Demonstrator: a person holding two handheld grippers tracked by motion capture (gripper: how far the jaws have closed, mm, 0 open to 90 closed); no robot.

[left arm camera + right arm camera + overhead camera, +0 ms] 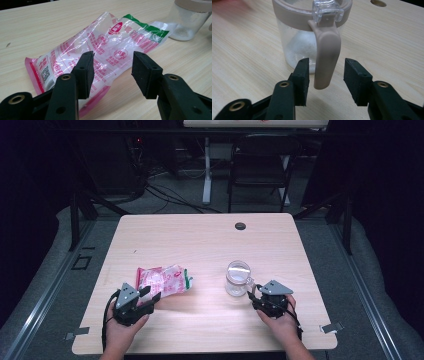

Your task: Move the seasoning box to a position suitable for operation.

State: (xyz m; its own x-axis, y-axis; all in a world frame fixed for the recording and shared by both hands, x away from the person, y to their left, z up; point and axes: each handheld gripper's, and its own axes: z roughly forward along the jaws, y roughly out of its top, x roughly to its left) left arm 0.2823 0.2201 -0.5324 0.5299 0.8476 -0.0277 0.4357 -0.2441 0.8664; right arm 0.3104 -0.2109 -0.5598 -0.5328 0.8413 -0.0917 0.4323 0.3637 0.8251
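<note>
I note my left gripper (112, 72) spread wide at the plastic packet (100, 53) lying flat; right gripper (325, 80) gapes astride the handle (325, 55) of the clear jug (307, 32), white residue inside.

Lab: dark curtains (30, 195), floor cables (165, 195), folding chair (260, 167).

The high view is dim and soft, its surroundings nearly black, with the table (200, 245) lit from above. A pale glare patch lies beside the bag (164, 280). Both gripper views are brighter and sharper up close; far edges blur.
</note>
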